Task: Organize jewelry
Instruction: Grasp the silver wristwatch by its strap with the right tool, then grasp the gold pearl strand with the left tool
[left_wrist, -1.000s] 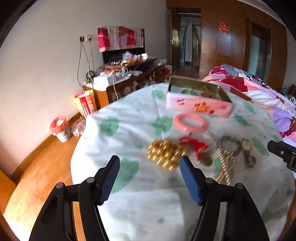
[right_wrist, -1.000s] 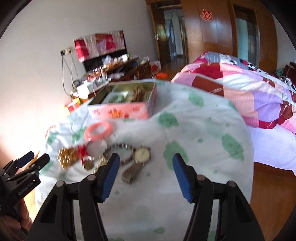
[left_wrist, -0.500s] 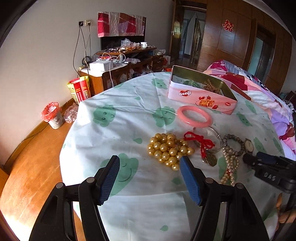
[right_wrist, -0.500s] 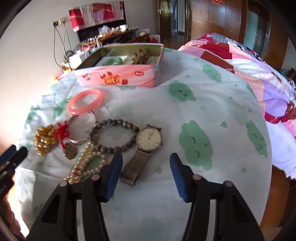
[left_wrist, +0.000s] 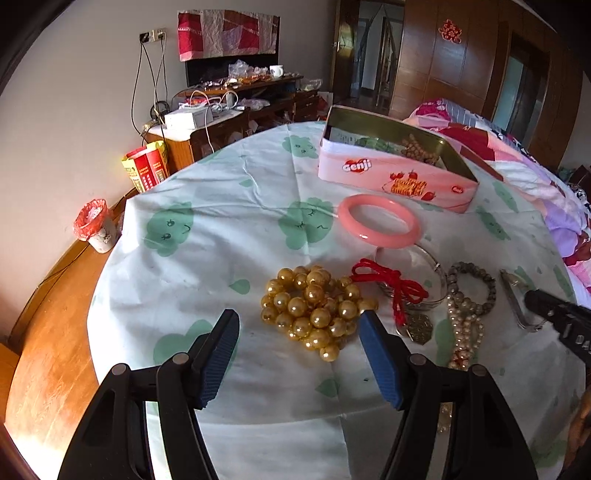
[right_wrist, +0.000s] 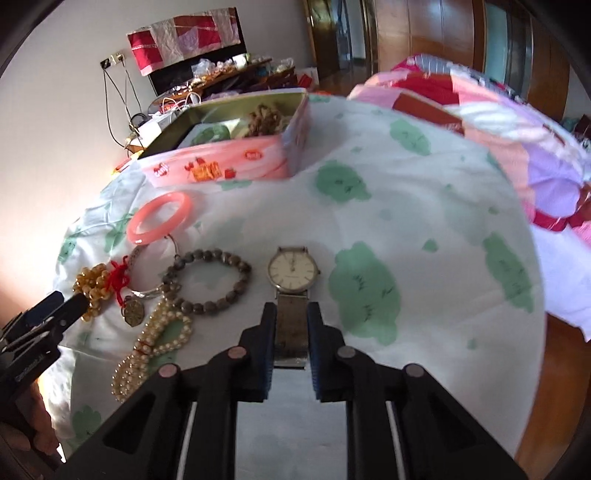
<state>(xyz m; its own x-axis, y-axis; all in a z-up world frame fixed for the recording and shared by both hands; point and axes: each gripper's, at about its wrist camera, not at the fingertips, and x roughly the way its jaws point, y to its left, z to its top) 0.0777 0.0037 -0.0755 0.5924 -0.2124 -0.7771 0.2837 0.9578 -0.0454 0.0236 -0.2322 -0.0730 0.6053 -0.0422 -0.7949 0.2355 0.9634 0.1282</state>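
Down at the near edge of the table, the right gripper (right_wrist: 291, 325) has just been closing, and its blue pads now flank the metal strap of the wristwatch (right_wrist: 292, 274); the strap fills the gap, though the actual touch is hard to make out. The strap's near end is hidden between the fingers, while the round dial lies flat just beyond them. Left of the watch lie a dark bead bracelet (right_wrist: 208, 282) and a looped pearl strand (right_wrist: 157, 341), touching each other. Further left, a red cord with a brass pendant (right_wrist: 133, 312) sits beside a heap of gold beads (left_wrist: 316, 310).

The left gripper (left_wrist: 297, 330) stands spread wide, holding nothing, its fingers straddling the near side of the gold heap without touching it. From its view the watch is mostly cut off behind the right gripper's black tip. Beyond the heap rests a pink bangle (left_wrist: 378, 225), and farther still the open pink tin (left_wrist: 395, 177), with brown beads inside it. A green-patterned cloth (left_wrist: 229, 229) covers the table.
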